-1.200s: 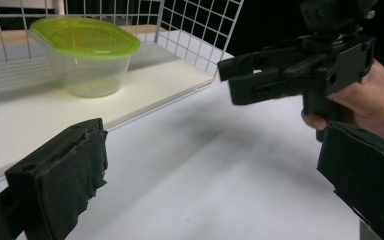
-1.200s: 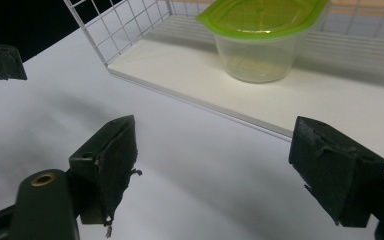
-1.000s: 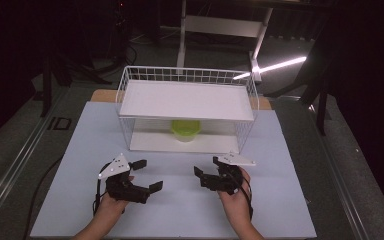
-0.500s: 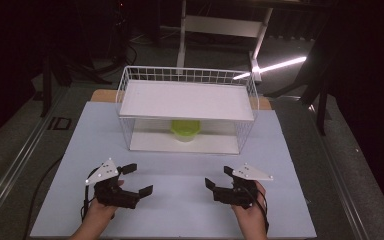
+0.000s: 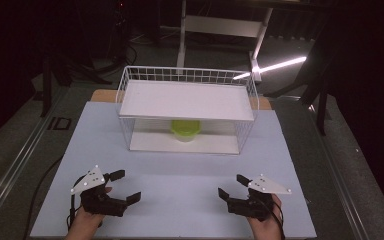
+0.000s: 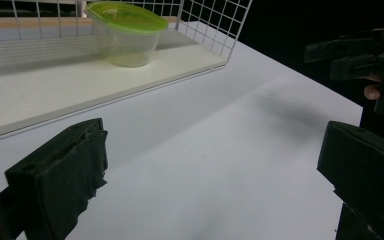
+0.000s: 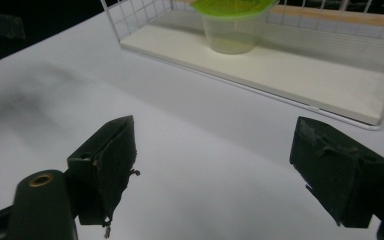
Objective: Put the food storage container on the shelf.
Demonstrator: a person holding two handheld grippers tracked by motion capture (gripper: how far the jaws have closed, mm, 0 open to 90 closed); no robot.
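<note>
A clear plastic container with a green lid [image 5: 185, 129] [image 6: 126, 33] [image 7: 233, 27] stands on the lower white board of a white wire rack [image 5: 123, 95] [image 6: 215, 22] [image 7: 130, 15] at the table's far middle. My left gripper [image 5: 125, 186] [image 6: 215, 175] rests open low over the near left of the white table, with nothing between its jaws. My right gripper [image 5: 231, 186] [image 7: 215, 160] sits open at the near right, also holding nothing. Both point towards the rack. The right gripper [image 6: 365, 55] also appears far off in the left gripper view.
The rack carries an upper white shelf [image 5: 187, 100] above the container. The white table top [image 5: 180, 175] stretches between the rack and the grippers. Dark floor, a metal stand [image 5: 182, 30] and a bright light strip [image 5: 275, 66] lie beyond the table.
Both grippers have drawn back towards the near edge and moved apart, the left one further left and the right one further right. Their jaws stay open.
</note>
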